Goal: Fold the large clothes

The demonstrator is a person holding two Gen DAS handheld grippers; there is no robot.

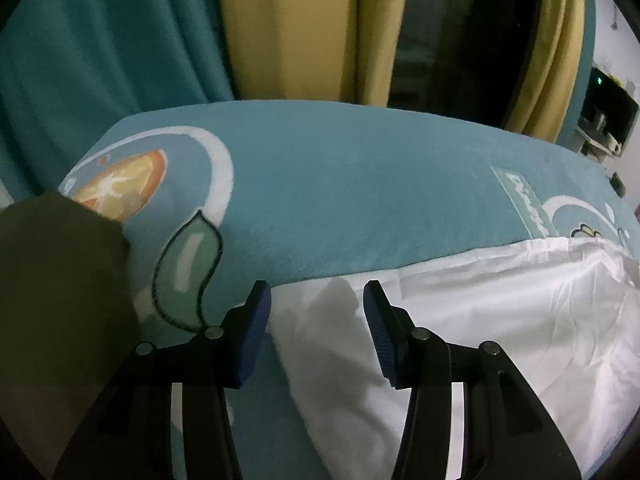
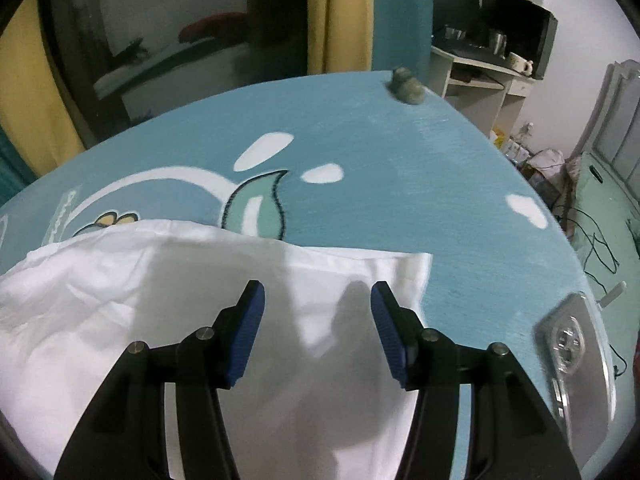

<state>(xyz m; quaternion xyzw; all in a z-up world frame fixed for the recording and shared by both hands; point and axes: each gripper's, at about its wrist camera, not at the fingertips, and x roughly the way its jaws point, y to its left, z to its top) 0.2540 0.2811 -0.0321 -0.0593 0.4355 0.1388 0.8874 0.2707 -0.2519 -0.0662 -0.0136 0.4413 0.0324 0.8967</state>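
A white garment lies flat on a teal blanket printed with fruit and leaf shapes. In the left wrist view my left gripper is open and empty, hovering over the garment's left far corner. In the right wrist view the same garment spreads to the left, and my right gripper is open and empty just above its right far corner. The blanket stretches beyond the garment's far edge.
A dark olive cloth lies at the left of the bed. A small grey object sits at the far corner. A silver device lies at the right edge. Curtains, a window and a desk stand behind.
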